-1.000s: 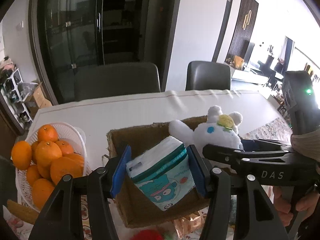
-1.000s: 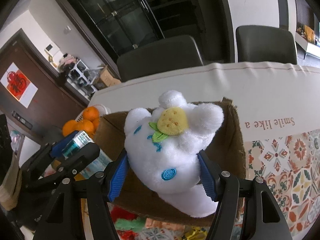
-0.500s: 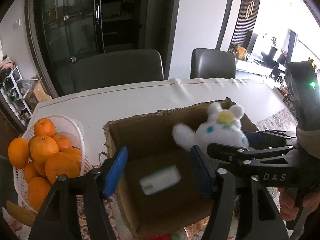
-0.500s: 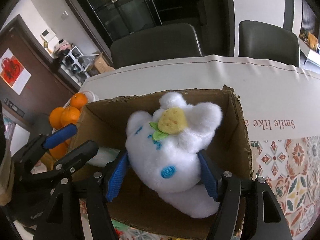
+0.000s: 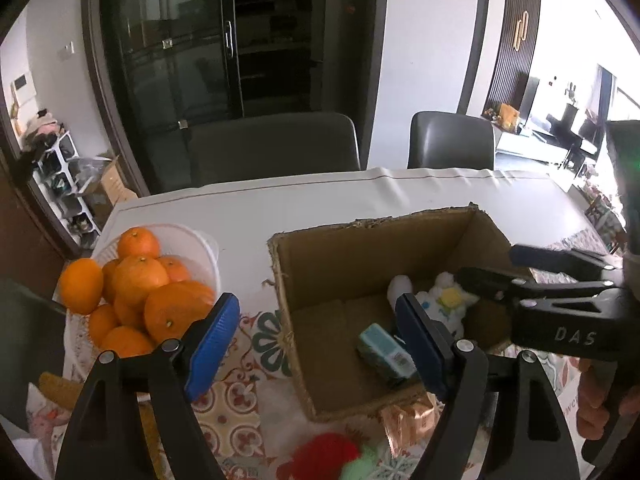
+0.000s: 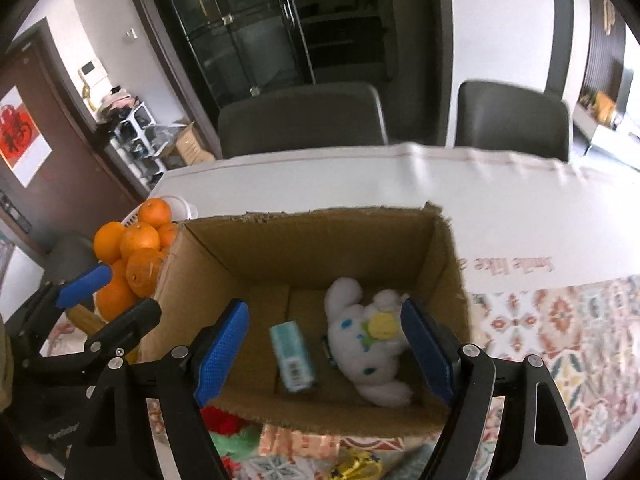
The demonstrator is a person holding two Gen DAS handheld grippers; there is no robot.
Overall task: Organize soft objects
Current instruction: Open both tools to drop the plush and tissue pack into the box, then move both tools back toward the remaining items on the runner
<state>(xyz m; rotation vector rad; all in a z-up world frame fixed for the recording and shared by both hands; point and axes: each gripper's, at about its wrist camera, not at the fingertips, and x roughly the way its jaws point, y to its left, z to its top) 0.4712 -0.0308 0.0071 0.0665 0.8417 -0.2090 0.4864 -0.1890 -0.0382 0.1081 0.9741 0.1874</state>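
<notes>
Both the left gripper (image 5: 316,340) and right gripper (image 6: 324,352), jaws just opened and empty, hung above the cardboard box (image 6: 304,240), while the red plush (image 5: 320,456) lay outside it, just below the left one.

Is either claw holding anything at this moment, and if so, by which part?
Nothing is held. The left claw and right claw are open; the tissue pack and plush toy lie in the cardboard box.

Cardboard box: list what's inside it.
The box holds a white plush and a teal tissue pack, lying side by side on the bottom. A small dark item between them is mostly hidden; the near corners are covered.
</notes>
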